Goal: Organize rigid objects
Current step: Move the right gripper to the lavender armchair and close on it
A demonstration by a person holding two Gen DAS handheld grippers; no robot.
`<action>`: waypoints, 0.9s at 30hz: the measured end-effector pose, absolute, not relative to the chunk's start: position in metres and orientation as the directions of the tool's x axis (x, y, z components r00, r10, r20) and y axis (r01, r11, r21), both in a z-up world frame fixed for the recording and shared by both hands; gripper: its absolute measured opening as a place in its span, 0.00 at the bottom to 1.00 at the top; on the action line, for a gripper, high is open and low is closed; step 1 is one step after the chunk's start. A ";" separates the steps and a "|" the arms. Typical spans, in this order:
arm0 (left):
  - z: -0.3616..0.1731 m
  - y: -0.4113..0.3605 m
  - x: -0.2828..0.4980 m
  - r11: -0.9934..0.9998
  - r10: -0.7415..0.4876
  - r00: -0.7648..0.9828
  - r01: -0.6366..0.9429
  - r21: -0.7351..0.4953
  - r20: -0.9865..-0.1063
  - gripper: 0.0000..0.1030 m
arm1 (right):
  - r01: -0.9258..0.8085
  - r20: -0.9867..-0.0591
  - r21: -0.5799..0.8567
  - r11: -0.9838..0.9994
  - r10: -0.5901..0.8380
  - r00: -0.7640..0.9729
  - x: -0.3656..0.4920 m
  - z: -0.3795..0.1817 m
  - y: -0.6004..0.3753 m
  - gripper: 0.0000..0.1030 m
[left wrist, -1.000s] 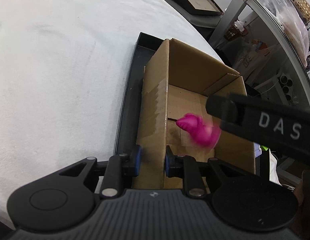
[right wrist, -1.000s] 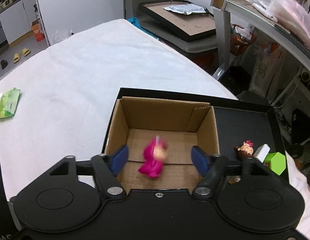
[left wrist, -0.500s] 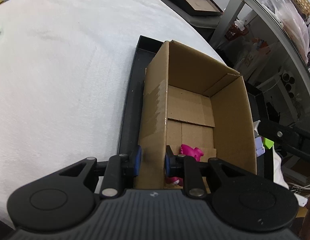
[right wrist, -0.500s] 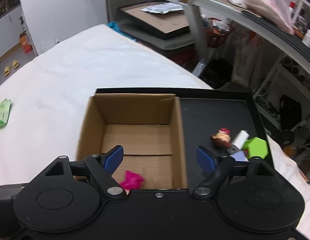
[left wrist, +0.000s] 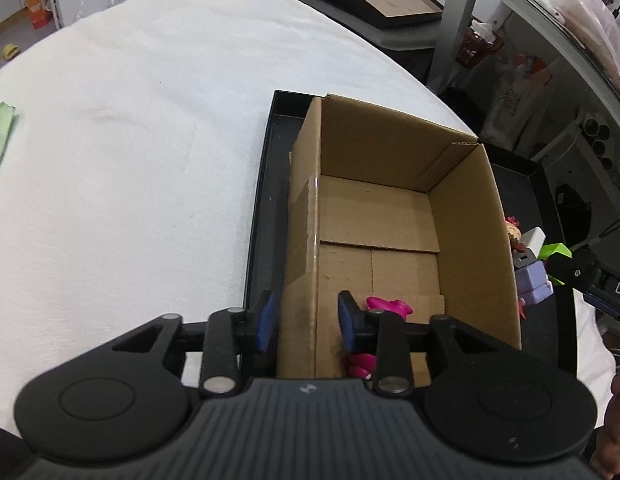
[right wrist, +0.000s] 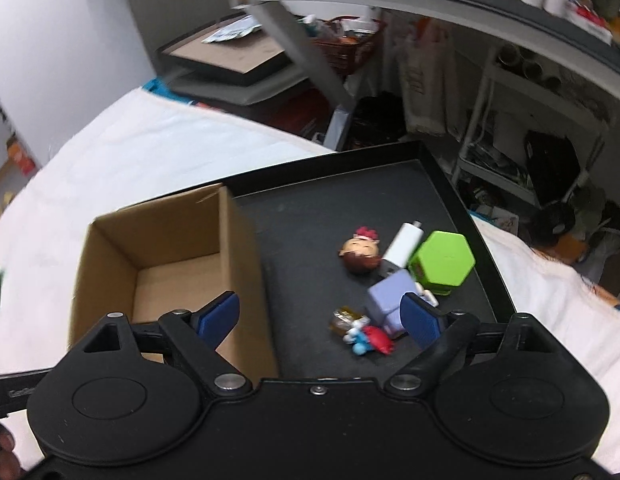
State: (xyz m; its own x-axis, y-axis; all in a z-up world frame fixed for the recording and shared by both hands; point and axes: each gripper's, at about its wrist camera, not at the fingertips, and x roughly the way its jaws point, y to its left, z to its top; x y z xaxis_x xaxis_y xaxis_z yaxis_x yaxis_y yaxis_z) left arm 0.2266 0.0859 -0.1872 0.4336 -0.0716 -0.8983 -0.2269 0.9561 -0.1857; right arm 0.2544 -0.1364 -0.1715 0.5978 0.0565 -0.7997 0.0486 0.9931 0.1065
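An open cardboard box (left wrist: 462,216) (right wrist: 162,248) stands in a black tray (right wrist: 318,208). My left gripper (left wrist: 306,316) is shut on the box's left wall. A magenta toy (left wrist: 386,306) lies on the box floor by my left fingers. My right gripper (right wrist: 322,316) is open and empty, above the tray beside the box. On the tray lie a doll head (right wrist: 360,254), a white plug (right wrist: 402,244), a green hexagon box (right wrist: 442,260), a lilac block figure (right wrist: 390,300) and a small red-blue toy (right wrist: 370,340).
The tray sits on a white cloth-covered table (left wrist: 130,140). A green packet (left wrist: 0,136) lies at the far left. Shelves and clutter (right wrist: 510,80) stand beyond the table's right edge.
The magenta toy dropped from the right gripper to the box floor. The right gripper swung right, from over the box to over the toys on the tray. The left gripper stayed on the wall.
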 end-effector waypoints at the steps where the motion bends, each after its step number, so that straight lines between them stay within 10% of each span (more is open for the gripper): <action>1: -0.187 0.084 0.227 0.958 -0.060 0.428 -0.230 -0.172 -0.902 0.39 | 0.058 -0.797 0.115 0.992 0.057 0.601 0.255 -0.175 -0.141 0.85; 27: -0.182 0.034 0.267 0.965 0.159 0.334 -0.252 0.075 -0.929 0.53 | 0.230 -0.830 0.253 0.940 0.089 0.551 0.287 -0.247 -0.201 0.89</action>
State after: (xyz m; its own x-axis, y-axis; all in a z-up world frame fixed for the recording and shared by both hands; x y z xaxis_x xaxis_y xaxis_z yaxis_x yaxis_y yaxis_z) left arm 0.2670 0.0340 -0.1816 0.3338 0.1593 -0.9291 -0.2516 0.9649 0.0750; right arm 0.2869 -0.2007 -0.2473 0.5513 0.0888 -0.8296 0.2296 0.9398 0.2532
